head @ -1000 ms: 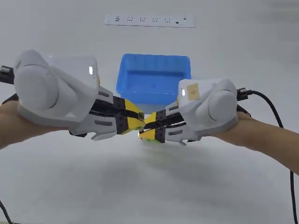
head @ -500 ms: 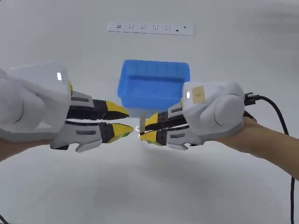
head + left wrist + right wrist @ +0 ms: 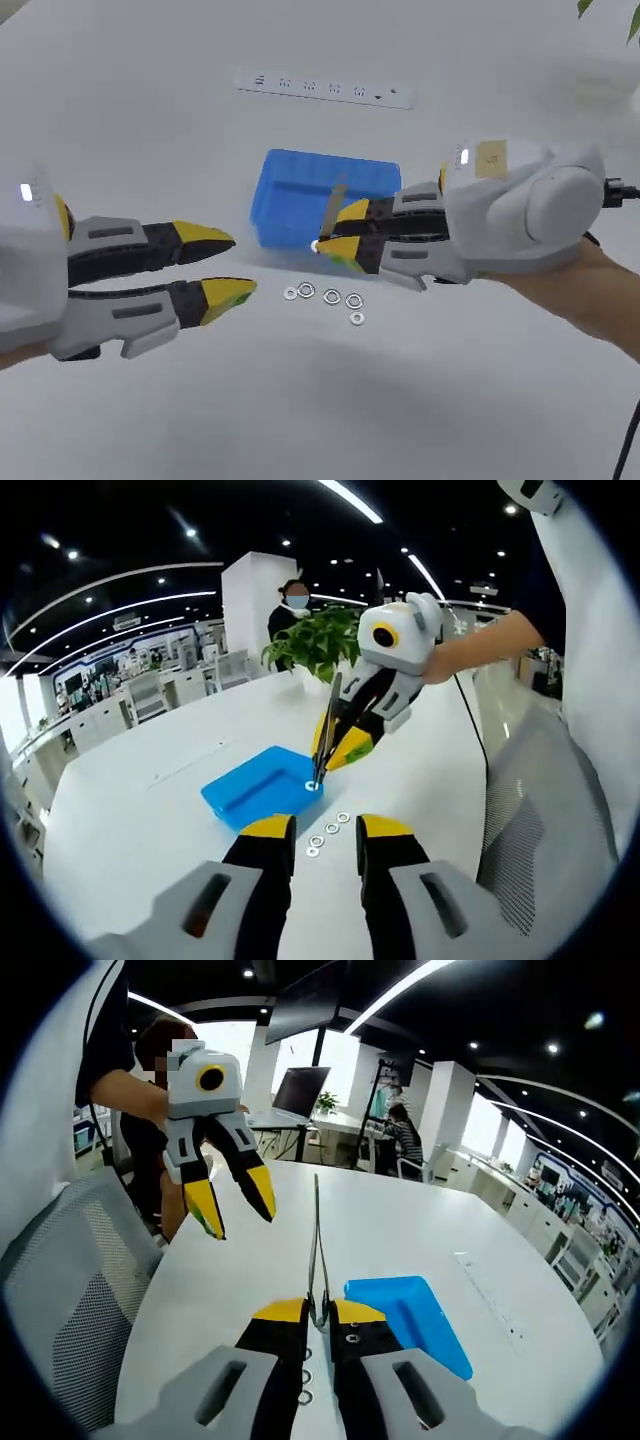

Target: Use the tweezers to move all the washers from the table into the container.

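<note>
Several small metal washers [image 3: 332, 297] lie in a short row on the white table, just in front of the blue container [image 3: 300, 170]. My right gripper [image 3: 340, 232] is shut on the silver tweezers [image 3: 333, 205], which it holds over the container's near edge. A small pale ring seems to sit at the lower tip. My left gripper [image 3: 220, 263] hovers open and empty left of the washers. In the left gripper view my own jaws [image 3: 325, 830] frame the washers [image 3: 331, 829], with the tweezers [image 3: 328, 720] and container [image 3: 255, 790] beyond. The right gripper view runs along the tweezers [image 3: 316, 1250].
A white power strip [image 3: 325, 90] lies on the table beyond the container. A black cable [image 3: 612, 190] leaves the right gripper. A potted plant [image 3: 320, 640] stands at the table's far end, with a person behind it. A mesh chair [image 3: 60, 1290] is beside the table.
My left gripper has opened and drawn back to the left, away from the tweezers. The right gripper has lifted the tweezers toward the container, which uncovers the washers.
</note>
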### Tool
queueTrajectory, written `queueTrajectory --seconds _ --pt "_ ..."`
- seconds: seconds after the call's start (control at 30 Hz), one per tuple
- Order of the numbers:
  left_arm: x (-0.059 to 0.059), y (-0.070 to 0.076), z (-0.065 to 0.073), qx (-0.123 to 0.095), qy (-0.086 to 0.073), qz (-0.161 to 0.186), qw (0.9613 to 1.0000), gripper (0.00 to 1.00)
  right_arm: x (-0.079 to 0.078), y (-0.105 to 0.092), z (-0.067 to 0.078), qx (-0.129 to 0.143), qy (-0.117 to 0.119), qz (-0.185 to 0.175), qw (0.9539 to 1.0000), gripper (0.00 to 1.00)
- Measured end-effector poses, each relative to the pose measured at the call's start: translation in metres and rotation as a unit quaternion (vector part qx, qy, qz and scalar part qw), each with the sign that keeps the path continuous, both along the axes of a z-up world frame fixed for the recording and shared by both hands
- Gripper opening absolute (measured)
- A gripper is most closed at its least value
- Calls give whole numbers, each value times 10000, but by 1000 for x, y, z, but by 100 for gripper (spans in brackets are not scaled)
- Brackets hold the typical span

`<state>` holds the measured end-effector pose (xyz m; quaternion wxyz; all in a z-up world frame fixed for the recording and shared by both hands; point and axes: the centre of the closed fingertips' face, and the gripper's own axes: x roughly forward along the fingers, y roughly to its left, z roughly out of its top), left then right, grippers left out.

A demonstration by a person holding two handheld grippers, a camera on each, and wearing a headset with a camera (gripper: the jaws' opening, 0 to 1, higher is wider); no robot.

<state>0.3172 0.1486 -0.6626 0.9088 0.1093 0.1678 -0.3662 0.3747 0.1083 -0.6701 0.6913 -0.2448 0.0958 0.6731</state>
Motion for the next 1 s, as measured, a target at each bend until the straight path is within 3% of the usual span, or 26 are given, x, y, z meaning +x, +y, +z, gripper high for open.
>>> queueTrajectory --seconds 0.13,0.4,0.6,0.77,0.83,1.0 --pt "-3 3 3 -283 9 160 9995 35 9 3 11 -70 -227 42 9997 9" --pt "-14 9 -3 -340 29 194 9992 43 33 12 23 -142 -433 39 9990 9" --pt "-11 14 -1 -473 -59 372 9982 52 56 19 22 -80 -477 -26 9988 9" --pt "-7 12 3 -652 -153 351 9971 65 72 23 7 -156 -440 -91 9989 9" --pt "-7 9 0 -766 -56 293 9966 71 77 24 -1 -153 -311 -116 9993 9" --pt "-5 4 -2 -834 -29 221 9963 79 92 22 -22 -291 -163 -167 9993 9"
